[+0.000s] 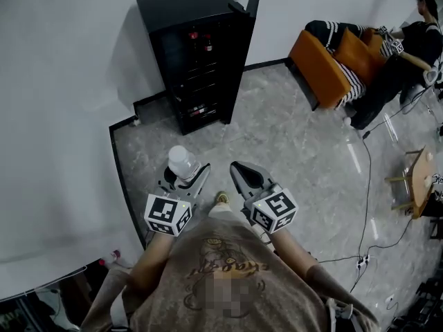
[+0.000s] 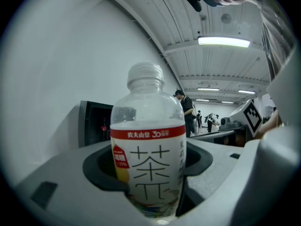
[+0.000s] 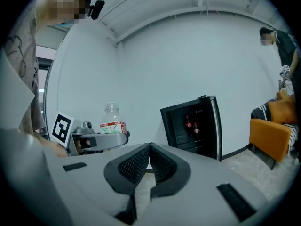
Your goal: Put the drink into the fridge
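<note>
The drink bottle (image 1: 182,162) is pinched upright by the left gripper (image 1: 185,180), the right gripper (image 3: 149,158) pressed together empty, well apart from the far fridge (image 1: 197,61), so it could be dropped if jolted while carried.

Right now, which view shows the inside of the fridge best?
The right gripper view: the fridge stands open and unobstructed, with two bottles on a shelf. The head view sees it from steeply above, its shelves dark. In the left gripper view the held drink bottle hides part of it.
</note>
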